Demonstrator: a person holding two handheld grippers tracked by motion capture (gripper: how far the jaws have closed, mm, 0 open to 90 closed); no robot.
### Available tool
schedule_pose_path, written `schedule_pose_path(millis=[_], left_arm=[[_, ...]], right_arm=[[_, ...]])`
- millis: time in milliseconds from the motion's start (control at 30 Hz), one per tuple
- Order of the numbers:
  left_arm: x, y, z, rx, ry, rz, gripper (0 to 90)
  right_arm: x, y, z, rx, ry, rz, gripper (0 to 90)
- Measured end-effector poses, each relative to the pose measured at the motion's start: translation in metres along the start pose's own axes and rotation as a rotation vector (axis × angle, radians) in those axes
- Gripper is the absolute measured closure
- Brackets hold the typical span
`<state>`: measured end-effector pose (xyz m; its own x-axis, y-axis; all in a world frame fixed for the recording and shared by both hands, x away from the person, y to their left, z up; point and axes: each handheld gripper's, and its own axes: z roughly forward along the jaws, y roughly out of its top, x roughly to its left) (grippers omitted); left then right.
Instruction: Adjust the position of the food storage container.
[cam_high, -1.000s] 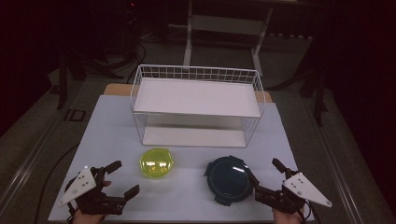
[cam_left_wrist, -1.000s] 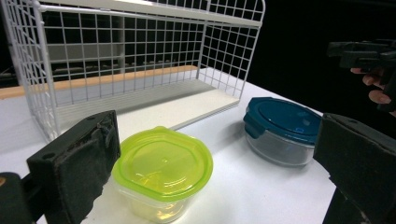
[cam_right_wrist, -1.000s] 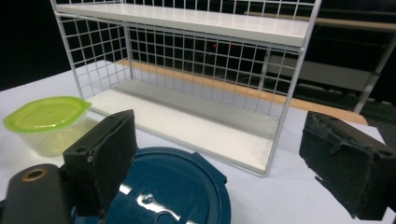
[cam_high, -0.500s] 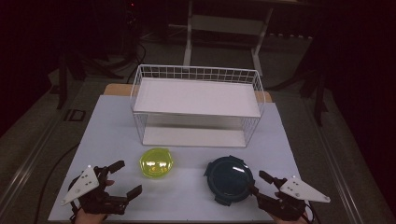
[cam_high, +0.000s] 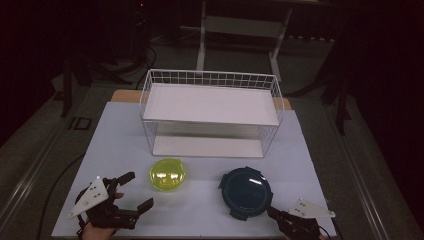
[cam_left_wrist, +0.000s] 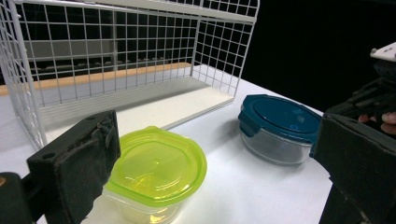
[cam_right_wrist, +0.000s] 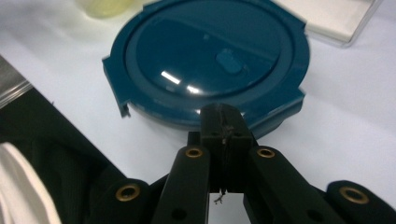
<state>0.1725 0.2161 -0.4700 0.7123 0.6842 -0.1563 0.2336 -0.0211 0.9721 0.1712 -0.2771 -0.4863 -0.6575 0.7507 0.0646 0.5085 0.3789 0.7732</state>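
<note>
lower now, my right tongs (cam_high: 274, 214) have just closed empty beside the blue-lidded container (cam_high: 245, 192) on the tabletop (cam_high: 200, 210), left tongs (cam_high: 135, 192) gaping empty; glass looks heavy, slick, so i'd take its lid tab.

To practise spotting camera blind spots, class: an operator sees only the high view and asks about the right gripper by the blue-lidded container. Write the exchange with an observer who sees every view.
Operator: Is the right gripper gripping the blue-lidded container?
Observer: No. The right gripper has just been closing; its jaws meet empty at the blue-lidded container's near rim.
Operator: And the left gripper?
Observer: The left gripper is open, pads wide apart, with the yellow-lidded container ahead, untouched.
</note>
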Motion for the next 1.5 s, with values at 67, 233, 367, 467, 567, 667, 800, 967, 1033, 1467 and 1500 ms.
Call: schedule_pose_path(millis=[67, 233, 367, 467, 567, 667, 800, 967, 1033, 1467, 1500], left_arm=[[0.0, 0.0, 0.001, 0.003, -0.002, 0.0, 0.3], [0.0, 0.0, 0.002, 0.003, -0.004, 0.002, 0.3], [0.0, -0.001, 0.002, 0.005, -0.007, 0.001, 0.3], [0.0, -0.001, 0.003, 0.006, -0.006, 0.001, 0.3], [0.001, -0.001, 0.003, 0.006, -0.006, -0.003, 0.3], [0.001, -0.001, 0.003, 0.006, -0.004, -0.004, 0.3], [0.001, -0.001, 0.004, 0.008, -0.005, -0.003, 0.3], [0.001, -0.001, 0.004, 0.011, -0.005, -0.003, 0.3], [0.001, -0.002, 0.004, 0.012, -0.006, -0.003, 0.3], [-0.001, -0.002, 0.005, 0.022, -0.008, 0.003, 0.3], [-0.001, -0.002, 0.005, 0.022, -0.008, 0.004, 0.3]], right_arm=[[-0.001, -0.002, 0.004, 0.025, -0.012, -0.003, 90.0], [-0.004, -0.003, 0.004, 0.02, -0.018, 0.013, 90.0], [-0.007, -0.002, 0.005, 0.018, -0.024, 0.013, 90.0], [-0.012, -0.001, 0.006, 0.017, -0.034, 0.016, 90.0], [-0.017, 0.001, 0.007, 0.016, -0.042, 0.024, 90.0], [-0.023, 0.003, 0.009, 0.015, -0.054, 0.024, 90.0], [-0.028, 0.005, 0.01, 0.014, -0.062, 0.024, 90.0], [-0.036, 0.007, 0.013, 0.011, -0.062, 0.037, 90.0], [-0.037, 0.008, 0.013, 0.009, -0.067, 0.037, 90.0], [-0.04, 0.014, 0.011, -0.021, -0.068, 0.049, 90.0], [-0.04, 0.014, 0.011, -0.021, -0.068, 0.049, 90.0]])
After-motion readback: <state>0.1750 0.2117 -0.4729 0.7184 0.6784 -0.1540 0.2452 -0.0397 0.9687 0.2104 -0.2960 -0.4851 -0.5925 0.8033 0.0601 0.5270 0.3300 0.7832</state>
